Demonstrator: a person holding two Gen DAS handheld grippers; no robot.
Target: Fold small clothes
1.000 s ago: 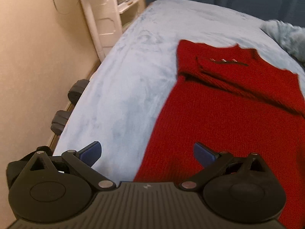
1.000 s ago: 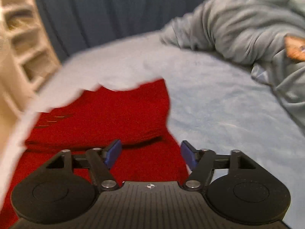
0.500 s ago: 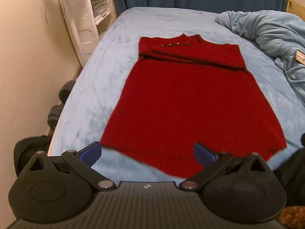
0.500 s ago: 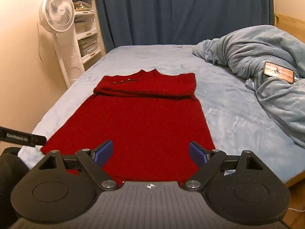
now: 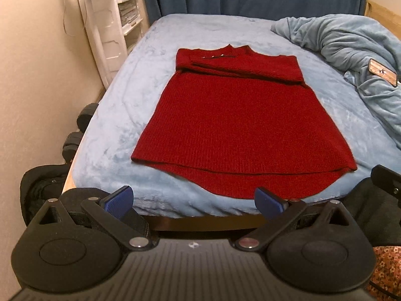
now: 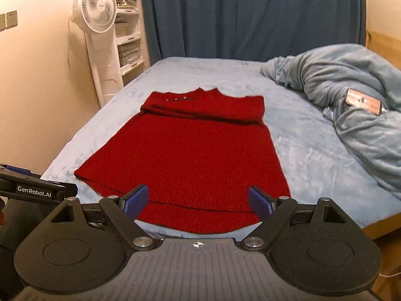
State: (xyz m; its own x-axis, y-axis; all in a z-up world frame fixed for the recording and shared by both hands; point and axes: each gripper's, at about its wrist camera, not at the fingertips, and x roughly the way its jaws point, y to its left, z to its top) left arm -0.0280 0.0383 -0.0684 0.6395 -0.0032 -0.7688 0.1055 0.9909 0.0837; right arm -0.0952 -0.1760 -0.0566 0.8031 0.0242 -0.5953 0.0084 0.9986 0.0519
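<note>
A red knitted garment (image 5: 240, 125) lies flat on the light blue bed (image 5: 120, 115), hem toward me, its top part folded down in a band across the far end. It also shows in the right wrist view (image 6: 195, 150). My left gripper (image 5: 193, 200) is open and empty, held off the near edge of the bed, in front of the hem. My right gripper (image 6: 198, 202) is open and empty, just before the hem. The left gripper's body (image 6: 32, 190) shows at the left edge of the right wrist view.
A bunched blue blanket (image 6: 351, 95) lies on the right of the bed with a phone-like object (image 6: 363, 101) on it. A white fan (image 6: 94, 10) and shelf unit (image 6: 127, 37) stand at the left wall. Dark curtains (image 6: 250, 17) hang behind. Dumbbells (image 5: 77, 130) lie beside the bed.
Both grippers have pulled back from over the garment to the near edge of the bed. The garment now lies still and fully in view. Both grippers stayed open.
</note>
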